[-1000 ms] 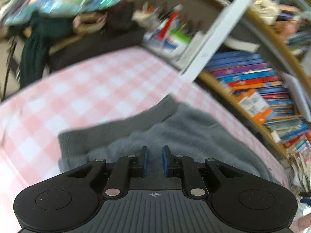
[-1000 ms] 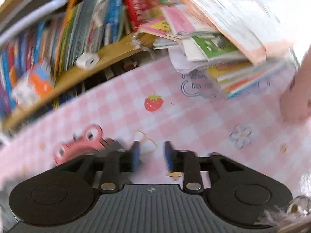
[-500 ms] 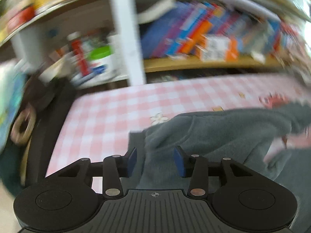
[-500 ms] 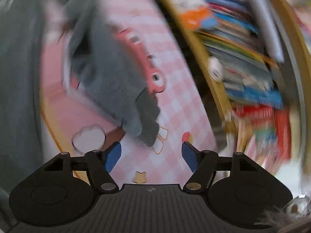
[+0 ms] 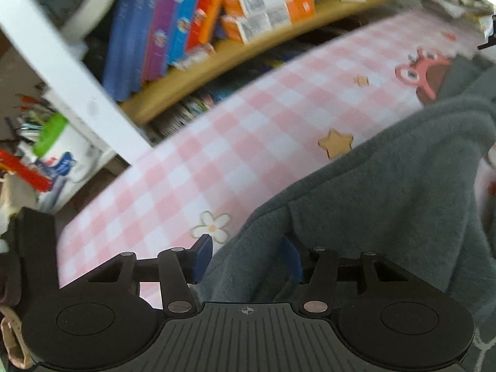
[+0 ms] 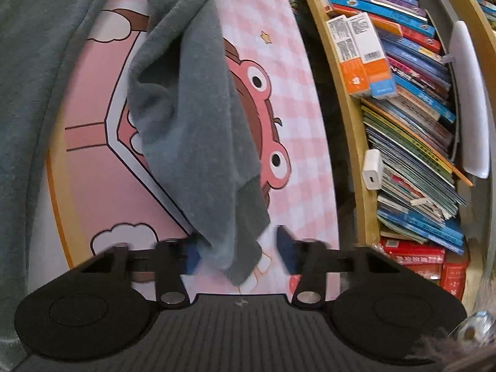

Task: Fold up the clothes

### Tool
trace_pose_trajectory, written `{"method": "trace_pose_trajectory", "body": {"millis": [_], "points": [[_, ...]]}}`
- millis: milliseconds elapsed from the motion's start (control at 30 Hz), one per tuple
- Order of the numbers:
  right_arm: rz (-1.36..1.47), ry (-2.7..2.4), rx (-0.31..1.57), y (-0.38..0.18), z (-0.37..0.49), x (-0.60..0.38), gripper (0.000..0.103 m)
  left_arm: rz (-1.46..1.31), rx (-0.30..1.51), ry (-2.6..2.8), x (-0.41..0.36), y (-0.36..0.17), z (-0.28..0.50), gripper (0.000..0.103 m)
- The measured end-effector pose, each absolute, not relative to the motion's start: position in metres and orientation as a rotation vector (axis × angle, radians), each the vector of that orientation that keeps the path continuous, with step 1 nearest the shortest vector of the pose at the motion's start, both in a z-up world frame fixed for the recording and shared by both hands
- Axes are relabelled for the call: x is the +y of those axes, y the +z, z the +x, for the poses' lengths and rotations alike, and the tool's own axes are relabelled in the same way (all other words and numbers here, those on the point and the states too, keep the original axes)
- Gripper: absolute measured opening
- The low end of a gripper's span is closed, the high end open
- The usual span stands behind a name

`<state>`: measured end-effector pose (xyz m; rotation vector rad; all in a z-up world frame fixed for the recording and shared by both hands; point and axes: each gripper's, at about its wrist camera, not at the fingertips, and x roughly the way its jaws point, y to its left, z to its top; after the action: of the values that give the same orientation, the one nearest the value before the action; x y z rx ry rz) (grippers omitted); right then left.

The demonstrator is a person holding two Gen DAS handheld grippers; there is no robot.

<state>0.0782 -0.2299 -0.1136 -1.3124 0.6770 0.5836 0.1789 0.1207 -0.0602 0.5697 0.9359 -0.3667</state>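
Garment: grey fleece top (image 5: 387, 192) spread on pink-checked worktop (image 5: 192, 167).
Left claw (image 5: 246, 255): half open, jaws just widening, hem lying between.
Right claw (image 6: 238, 252): jaws just closing, cuff (image 6: 245, 241) between, grip uncertain.

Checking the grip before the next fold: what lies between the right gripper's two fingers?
In the right wrist view, the grey garment's sleeve hangs between the right gripper fingers, cuff end lowest. The jaws have just been closing; firm pinching is unclear.
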Motion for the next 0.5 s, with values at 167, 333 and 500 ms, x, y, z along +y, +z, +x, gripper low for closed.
{"method": "trace_pose_trajectory", "body": {"millis": [167, 333, 500], "points": [[-1.213, 0.567, 0.693, -0.099, 0.080, -0.236, 0.012, 0.473, 0.940, -0.424, 0.131, -0.060, 0.171, 0.007], [-1.108, 0.502, 0.662, -0.061, 0.063, -0.253, 0.011, 0.309, 0.678, -0.270, 0.159, -0.013, 0.129, 0.006], [-0.954, 0.556, 0.748, -0.015, 0.026, -0.276, 0.010, -0.042, 0.422, -0.105, 0.197, 0.036, 0.059, 0.007]]}}
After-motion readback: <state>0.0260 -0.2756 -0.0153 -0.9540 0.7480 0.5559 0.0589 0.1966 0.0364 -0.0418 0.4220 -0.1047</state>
